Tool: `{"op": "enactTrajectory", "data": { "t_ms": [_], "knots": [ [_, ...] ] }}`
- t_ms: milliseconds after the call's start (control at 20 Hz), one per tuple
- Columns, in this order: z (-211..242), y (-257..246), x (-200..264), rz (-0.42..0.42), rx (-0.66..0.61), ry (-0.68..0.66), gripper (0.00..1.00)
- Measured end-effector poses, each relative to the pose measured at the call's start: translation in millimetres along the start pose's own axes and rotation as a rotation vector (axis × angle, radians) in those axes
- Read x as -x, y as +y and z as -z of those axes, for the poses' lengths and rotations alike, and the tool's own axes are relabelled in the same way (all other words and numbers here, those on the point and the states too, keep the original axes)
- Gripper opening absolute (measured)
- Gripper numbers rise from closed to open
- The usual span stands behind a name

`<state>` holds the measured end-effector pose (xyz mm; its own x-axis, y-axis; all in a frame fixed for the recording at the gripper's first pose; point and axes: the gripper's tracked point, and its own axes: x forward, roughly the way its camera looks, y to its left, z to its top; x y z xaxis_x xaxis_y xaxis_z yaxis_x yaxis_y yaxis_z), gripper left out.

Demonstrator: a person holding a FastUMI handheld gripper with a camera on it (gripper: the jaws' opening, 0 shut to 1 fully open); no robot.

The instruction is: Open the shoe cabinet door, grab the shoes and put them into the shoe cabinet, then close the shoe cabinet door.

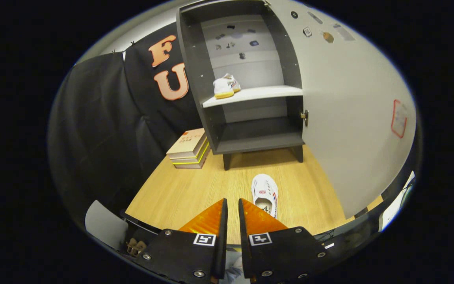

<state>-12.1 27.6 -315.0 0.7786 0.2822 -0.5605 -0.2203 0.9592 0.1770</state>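
Pictured mid-task at a booth: shoe cabinet (pixel 250 79) standing on the wooden bench (pixel 195 189), its pale door (pixel 353 118) swung wide to the right, presumably to leave the compartments free for loading. One white shoe (pixel 226 86) already parked on the middle shelf (pixel 266 93), toward its left end; the second white shoe (pixel 265 193) lying on the bench in front of the cabinet, just ahead of the right finger and partly covered by it at the heel. Tongs (pixel 232 205) drawn to a narrow slit, gripping nothing, poised above the bench and aimed slightly left of the remaining shoe, likely lined up ahead of a grab that would first call for spreading. Stack of books (pixel 189 150) resting beside the cabinet's left foot, well clear of the shoe. Small items (pixel 235 39) dotted on the cabinet's back panel too tiny to identify; likewise the stickers near the door's top. Lower compartment in shadow, seemingly bare. Door's far edge cut off from sight.
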Motion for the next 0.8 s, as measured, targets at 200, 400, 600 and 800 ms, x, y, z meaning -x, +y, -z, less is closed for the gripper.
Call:
{"op": "enactTrajectory", "data": {
  "t_ms": [200, 400, 600, 800],
  "knots": [
    [31.0, -11.3, -47.8, -0.008, -0.016, 0.084, 0.18],
    [51.4, -27.6, -84.3, -0.012, -0.016, 0.150, 0.21],
    [69.9, -40.6, -116.0, -0.022, -0.010, 0.211, 0.21],
    [84.0, -45.8, -143.7, -0.038, -0.032, 0.253, 0.21]
  ]
}}
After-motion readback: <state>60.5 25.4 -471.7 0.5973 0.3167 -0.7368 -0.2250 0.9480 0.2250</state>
